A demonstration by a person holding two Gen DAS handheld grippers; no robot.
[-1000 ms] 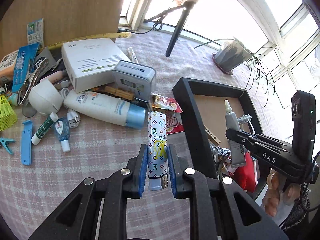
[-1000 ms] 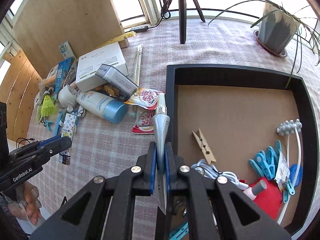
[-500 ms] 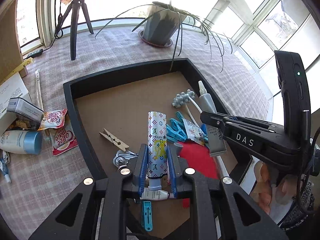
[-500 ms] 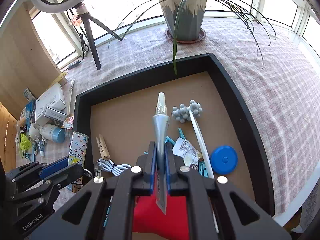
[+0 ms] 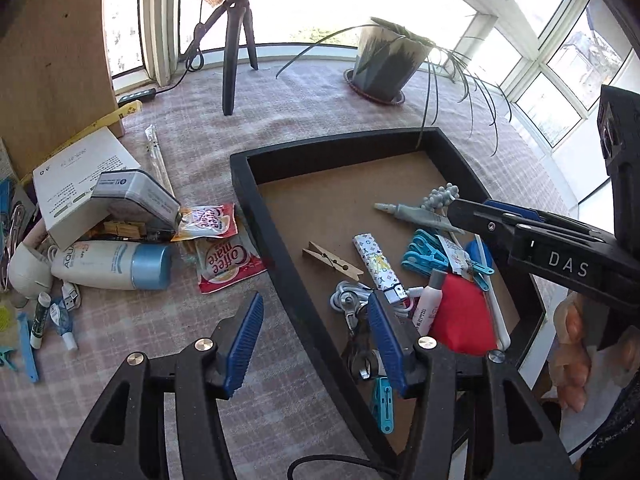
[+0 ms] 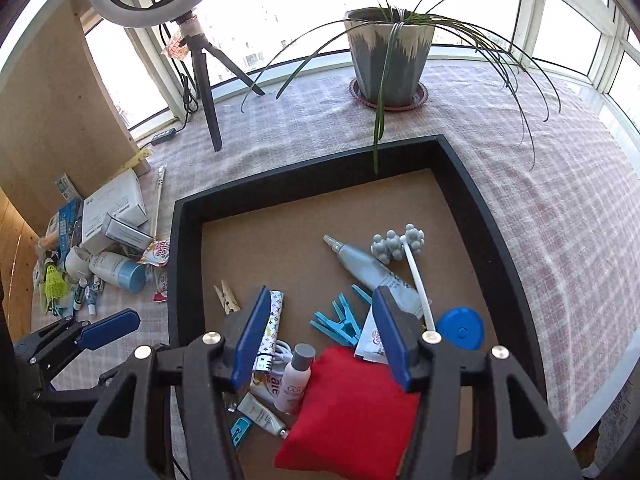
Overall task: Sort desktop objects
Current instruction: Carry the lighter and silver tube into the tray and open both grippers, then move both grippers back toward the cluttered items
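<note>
My left gripper (image 5: 314, 344) is open and empty above the near left rim of the black tray (image 5: 272, 236). My right gripper (image 6: 320, 336) is open and empty over the tray's (image 6: 460, 168) near part. The patterned lighter (image 5: 378, 266) lies loose on the tray floor, also in the right wrist view (image 6: 270, 322). The silver glue tube (image 6: 374, 272) lies loose in the tray beside a grey massage roller (image 6: 400, 242); the tube also shows in the left wrist view (image 5: 416, 213).
The tray also holds a red pouch (image 6: 356, 408), blue clips (image 6: 340, 320), a wooden clothespin (image 6: 226, 298), a blue disc (image 6: 460, 330) and a small bottle (image 6: 296, 378). Left of it lie a white box (image 5: 80, 184), a lotion bottle (image 5: 112, 266) and coffee sachets (image 5: 224, 258). A potted plant (image 6: 390, 52) and tripod (image 6: 206, 76) stand behind.
Both grippers opened. The lighter left my left gripper and the glue tube left my right gripper; both now lie in the tray. The left gripper drew back to the tray's left rim.
</note>
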